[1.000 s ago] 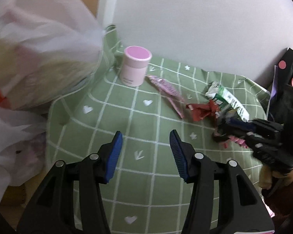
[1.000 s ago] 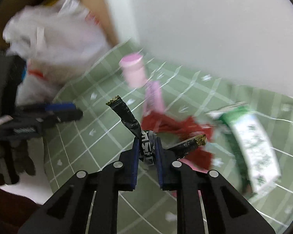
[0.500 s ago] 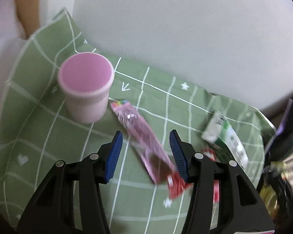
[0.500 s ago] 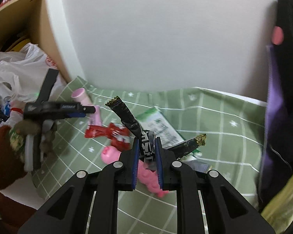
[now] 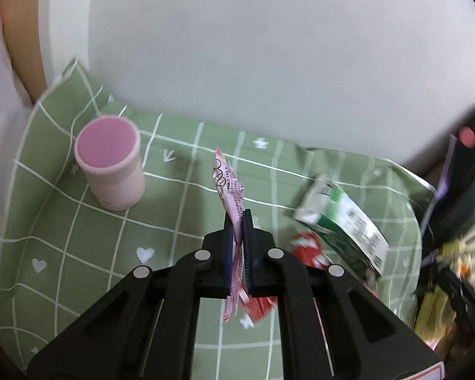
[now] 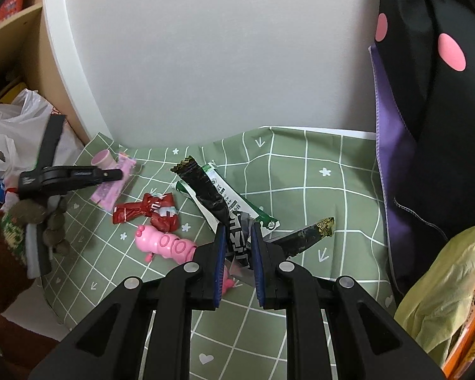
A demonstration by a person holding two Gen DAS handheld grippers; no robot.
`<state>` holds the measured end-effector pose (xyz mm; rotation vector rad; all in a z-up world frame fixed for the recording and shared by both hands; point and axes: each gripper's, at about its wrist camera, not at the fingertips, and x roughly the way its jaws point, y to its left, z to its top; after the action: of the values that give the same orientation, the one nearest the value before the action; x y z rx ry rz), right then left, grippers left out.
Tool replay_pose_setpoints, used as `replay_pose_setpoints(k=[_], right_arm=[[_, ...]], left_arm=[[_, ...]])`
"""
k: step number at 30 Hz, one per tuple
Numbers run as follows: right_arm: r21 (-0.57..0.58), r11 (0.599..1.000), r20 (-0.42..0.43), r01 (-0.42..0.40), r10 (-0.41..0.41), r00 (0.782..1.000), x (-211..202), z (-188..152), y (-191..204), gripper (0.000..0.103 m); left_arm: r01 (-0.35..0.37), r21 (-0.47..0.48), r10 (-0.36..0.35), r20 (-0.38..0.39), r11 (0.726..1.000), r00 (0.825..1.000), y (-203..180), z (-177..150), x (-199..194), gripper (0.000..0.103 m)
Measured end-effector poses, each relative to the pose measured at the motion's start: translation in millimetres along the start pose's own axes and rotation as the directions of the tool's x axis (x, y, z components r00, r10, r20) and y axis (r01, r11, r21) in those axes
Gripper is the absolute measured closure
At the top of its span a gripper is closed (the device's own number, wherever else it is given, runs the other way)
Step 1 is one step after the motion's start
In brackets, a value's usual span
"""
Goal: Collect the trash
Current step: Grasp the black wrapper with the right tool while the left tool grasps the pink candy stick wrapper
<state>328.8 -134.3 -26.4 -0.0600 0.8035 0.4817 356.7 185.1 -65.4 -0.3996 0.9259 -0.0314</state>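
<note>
The left gripper has its blue-padded jaws pinched tight on a long pink foil snack wrapper, which stands up out of the jaws with its printed end pointing away and its lower end dangling beneath them, above the green cloth with a white grid and little hearts. Off to its left a squat pale-pink cylindrical cup with a darker pink top stands upright on that cloth. To its right lies a green-and-white drink carton, tipped on its side, with a crumpled red wrapper near it. The right gripper is clamped on a black crinkled wrapper with gold-printed ends — one end juts up and left, the other out to the right. Below and left of it a bright pink plastic caterpillar toy lies on the cloth beside the red wrapper. A white plastic bag sits at the far left edge, a yellow one at the right.
</note>
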Motion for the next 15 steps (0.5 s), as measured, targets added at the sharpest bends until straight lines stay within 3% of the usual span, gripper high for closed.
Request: replay_pose_setpoints(k=[2, 9, 13, 15], right_arm=[[-0.006, 1.000, 0.002, -0.003, 0.003, 1.000, -2, -1, 3, 0.087], [-0.025, 1.000, -0.013, -0.001, 0.001, 1.000, -4, -10, 12, 0.087], [-0.020, 1.000, -0.023, 0.004, -0.004, 1.000, -7, -17, 11, 0.087], [-0.013, 1.000, -0.023, 0.009, -0.009, 1.000, -10, -18, 9, 0.087]], left_arm=[[0.021, 0.054, -0.021, -0.005, 0.998, 1.000, -11, -5, -6, 0.097], [0.074, 0.226, -0.044, -0.134, 0.971, 0.990, -46, -55, 6, 0.094], [0.118, 0.229, -0.079, -0.171, 0.966, 0.982, -45, -66, 9, 0.082], [0.144, 0.224, -0.108, -0.164, 0.964, 0.980, -46, -65, 5, 0.067]])
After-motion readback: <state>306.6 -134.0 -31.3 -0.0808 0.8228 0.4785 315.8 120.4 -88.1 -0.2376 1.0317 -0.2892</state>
